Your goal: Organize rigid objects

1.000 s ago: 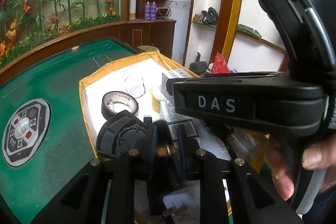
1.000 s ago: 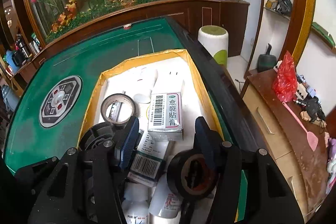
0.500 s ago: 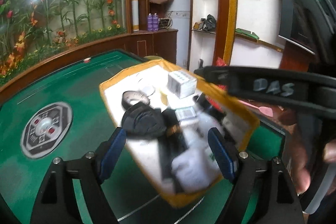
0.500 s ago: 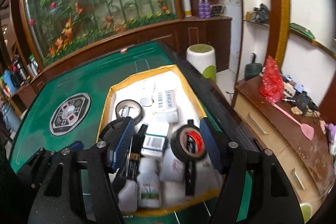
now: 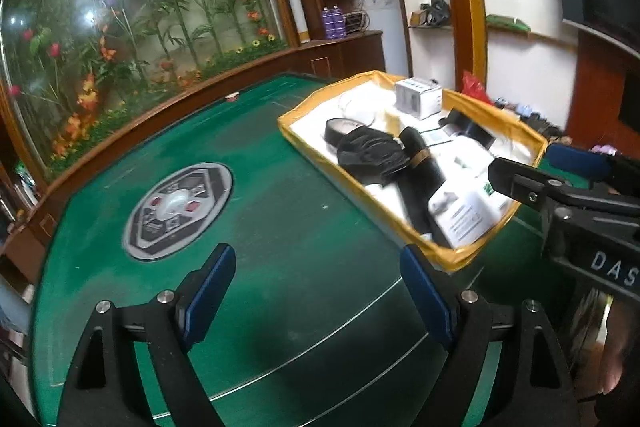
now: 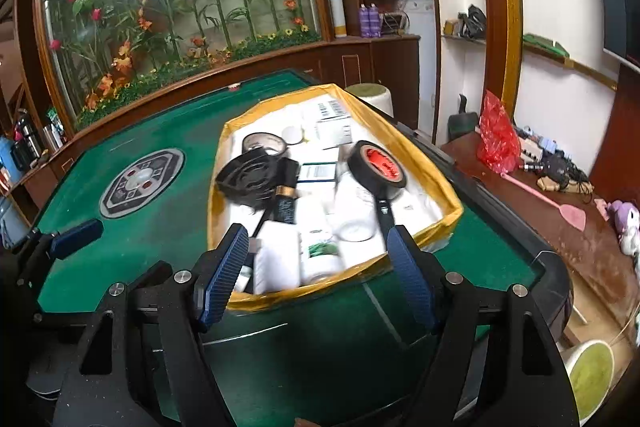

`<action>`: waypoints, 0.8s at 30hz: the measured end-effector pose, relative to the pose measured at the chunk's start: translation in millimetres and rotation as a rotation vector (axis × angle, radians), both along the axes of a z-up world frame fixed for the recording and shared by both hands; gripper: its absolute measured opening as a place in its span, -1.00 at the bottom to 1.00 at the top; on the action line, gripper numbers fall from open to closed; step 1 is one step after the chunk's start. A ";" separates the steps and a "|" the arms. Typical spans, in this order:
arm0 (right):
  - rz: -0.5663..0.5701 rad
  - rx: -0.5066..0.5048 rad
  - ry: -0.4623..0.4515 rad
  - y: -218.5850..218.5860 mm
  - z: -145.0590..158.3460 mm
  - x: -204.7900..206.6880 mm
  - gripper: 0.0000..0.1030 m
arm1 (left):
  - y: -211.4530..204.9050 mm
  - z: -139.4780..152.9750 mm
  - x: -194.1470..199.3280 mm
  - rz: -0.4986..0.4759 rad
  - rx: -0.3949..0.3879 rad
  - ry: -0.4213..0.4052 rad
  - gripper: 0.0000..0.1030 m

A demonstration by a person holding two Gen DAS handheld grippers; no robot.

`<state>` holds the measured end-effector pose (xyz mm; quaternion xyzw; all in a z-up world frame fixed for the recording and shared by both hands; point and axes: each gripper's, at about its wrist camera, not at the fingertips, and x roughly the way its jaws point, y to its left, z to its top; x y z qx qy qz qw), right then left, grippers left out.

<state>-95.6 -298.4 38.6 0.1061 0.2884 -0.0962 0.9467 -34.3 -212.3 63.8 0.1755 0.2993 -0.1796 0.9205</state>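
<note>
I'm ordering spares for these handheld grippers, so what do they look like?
Both are matte black plastic with silver screw heads. The left gripper and right gripper each carry textured dark blue pads on two angular fingers. The right one's body reads "DAS" in white letters.

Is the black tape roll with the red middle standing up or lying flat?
Tipped up, not flat. The tape roll leans on its edge inside the yellow-rimmed box, its red middle facing up and sideways.

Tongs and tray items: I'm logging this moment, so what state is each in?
Left tongs: open, empty, over green felt.
Right tongs: open, empty, jaws just opening.
Yellow-rimmed tray: full, on the table.
Red-core tape roll: tilted on edge in tray.
Grey-core tape roll: flat in tray.
</note>
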 end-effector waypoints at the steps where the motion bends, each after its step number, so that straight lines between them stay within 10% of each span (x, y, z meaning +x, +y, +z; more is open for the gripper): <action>1: -0.008 -0.010 0.001 5.0 -0.9 -0.7 0.42 | -0.8 0.4 0.2 0.001 0.010 0.002 0.65; 24: -0.015 0.012 0.018 11.3 -11.1 3.6 0.42 | 17.2 -4.3 5.5 0.044 -0.018 0.037 0.65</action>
